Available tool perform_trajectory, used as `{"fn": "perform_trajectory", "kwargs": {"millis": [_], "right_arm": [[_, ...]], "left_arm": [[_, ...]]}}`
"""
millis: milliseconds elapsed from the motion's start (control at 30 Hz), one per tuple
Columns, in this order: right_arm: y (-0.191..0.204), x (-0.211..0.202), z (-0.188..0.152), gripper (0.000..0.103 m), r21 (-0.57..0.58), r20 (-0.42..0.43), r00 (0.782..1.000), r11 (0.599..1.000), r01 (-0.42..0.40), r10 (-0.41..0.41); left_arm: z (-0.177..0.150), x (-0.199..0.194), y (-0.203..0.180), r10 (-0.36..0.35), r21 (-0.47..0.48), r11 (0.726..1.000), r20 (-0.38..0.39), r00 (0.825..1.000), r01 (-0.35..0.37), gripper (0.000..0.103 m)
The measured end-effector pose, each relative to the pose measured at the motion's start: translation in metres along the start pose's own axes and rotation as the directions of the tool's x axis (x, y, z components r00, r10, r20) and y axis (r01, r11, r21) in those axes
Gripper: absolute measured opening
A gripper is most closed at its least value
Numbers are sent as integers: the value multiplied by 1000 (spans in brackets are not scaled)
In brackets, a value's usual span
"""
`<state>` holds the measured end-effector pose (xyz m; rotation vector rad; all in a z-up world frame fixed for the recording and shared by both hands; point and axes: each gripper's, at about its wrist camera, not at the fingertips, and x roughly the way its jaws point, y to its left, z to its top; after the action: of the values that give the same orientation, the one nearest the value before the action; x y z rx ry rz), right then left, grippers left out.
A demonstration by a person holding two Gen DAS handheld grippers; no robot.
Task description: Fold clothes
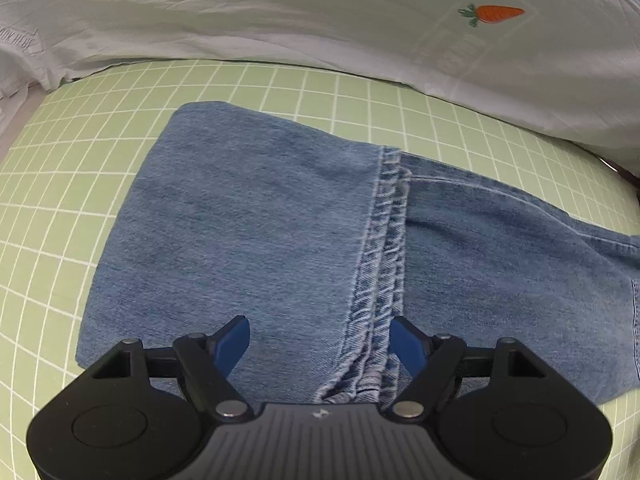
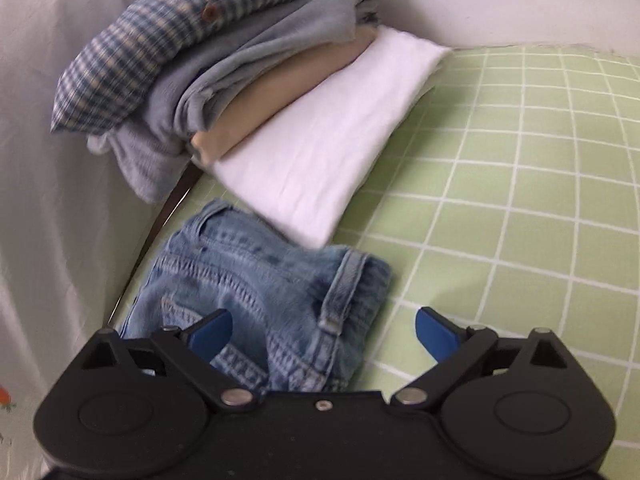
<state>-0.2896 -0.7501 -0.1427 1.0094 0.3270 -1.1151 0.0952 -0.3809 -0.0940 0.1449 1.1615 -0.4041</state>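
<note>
Left wrist view shows the left gripper [image 1: 319,344] hovering low over the jeans [image 1: 248,240], its blue fingers spread wide with nothing between them; the denim lies flat on the green checked sheet [image 1: 80,160], and the leg hem [image 1: 384,248] rests across the upper part of the garment, so the jeans appear doubled over at least once. Right wrist view has the right gripper [image 2: 324,330] likewise wide apart and empty, poised above the waistband [image 2: 344,284], one finger over denim and the other over bare sheet (a position that would suit either smoothing a finished fold or taking hold for another); the pictures do not settle which. Just beyond the waistband sits a stack of folded clothes [image 2: 224,92], white at the bottom and plaid on top, probably where folded pieces collect. The surface seems to be a bed; a white cover with a carrot print [image 1: 496,13] lies along its far edge.
</note>
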Motion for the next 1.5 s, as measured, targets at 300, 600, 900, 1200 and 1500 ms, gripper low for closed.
{"fn": "perform_trajectory", "kwargs": {"millis": [300, 600, 900, 1200, 1500], "right_arm": [[54, 16, -17, 36, -354, -48, 996, 934, 59, -81], [105, -35, -20, 20, -490, 98, 994, 868, 83, -39], [204, -111, -58, 14, -700, 143, 968, 712, -48, 206], [279, -134, -197, 14, -857, -101, 936, 449, -254, 337], [263, -75, -314, 21, -869, -307, 949, 385, -311, 73]], "left_arm": [[-6, -6, 14, 2, -64, 998, 9, 1000, -1, 78], [-13, -14, 35, 15, -146, 989, 19, 1000, -12, 78], [-23, -47, 92, -20, -250, 967, 97, 995, 44, 78], [-39, -63, 138, 26, -208, 978, 114, 993, -1, 78], [-19, -44, 164, 30, -180, 984, 110, 994, -10, 78]]}}
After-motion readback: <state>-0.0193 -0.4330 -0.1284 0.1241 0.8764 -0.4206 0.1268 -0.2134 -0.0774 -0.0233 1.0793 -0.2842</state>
